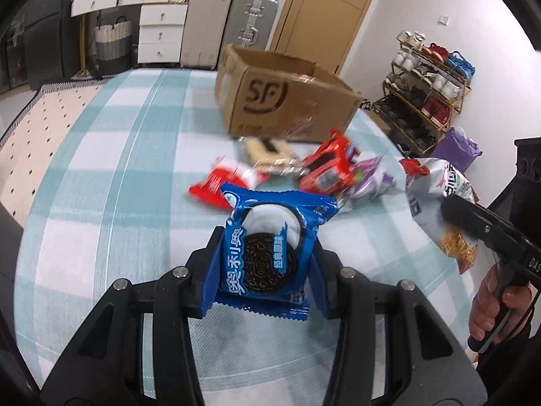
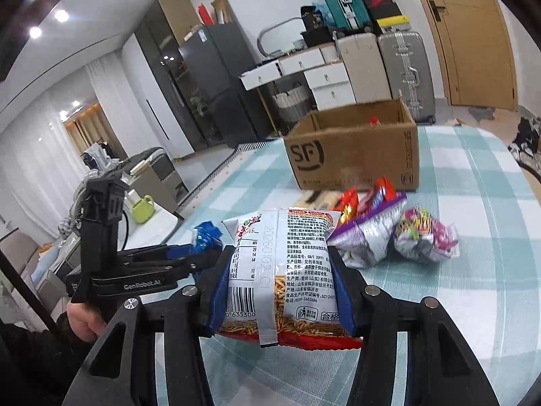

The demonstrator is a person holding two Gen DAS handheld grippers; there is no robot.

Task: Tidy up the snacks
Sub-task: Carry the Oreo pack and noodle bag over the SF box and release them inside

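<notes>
Right now both tongs carry a snack, lifted off the tabletop (image 1: 111, 155), which wears a teal-and-white checked cloth.

Left tongs (image 1: 265, 253): pads pinched on the sides of a blue Oreo pack (image 1: 270, 250), printed face toward the camera, bottom seam hanging below the pads. The same pack shows as a crumpled blue bit at the left of the right wrist view, w/ the person's left hand (image 2: 83, 321) on the handle.

Right tongs (image 2: 280, 280): clamped on a silver-and-red bag of noodle-stick snack (image 2: 280, 264), back label w/ barcode facing the camera, red bottom edge drooping under the pads. From the left wrist view this bag hangs at the right edge, pinched by the black finger; the right hand (image 1: 493, 308) grips the trigger below.

Between the tongs and the box lies a loose pile (blurred in both views): a red-and-white packet (image 1: 219, 182), a beige pack (image 1: 267, 155), a red pack (image 1: 328, 169), a purple-and-silver bag (image 2: 365, 237), and a crinkled multicolour bag (image 2: 426, 237) just beside it.

Beyond the pile, an open cardboard box (image 2: 355, 149) marked SF stands upright on the cloth; something red peeks inside, can't tell what.
</notes>
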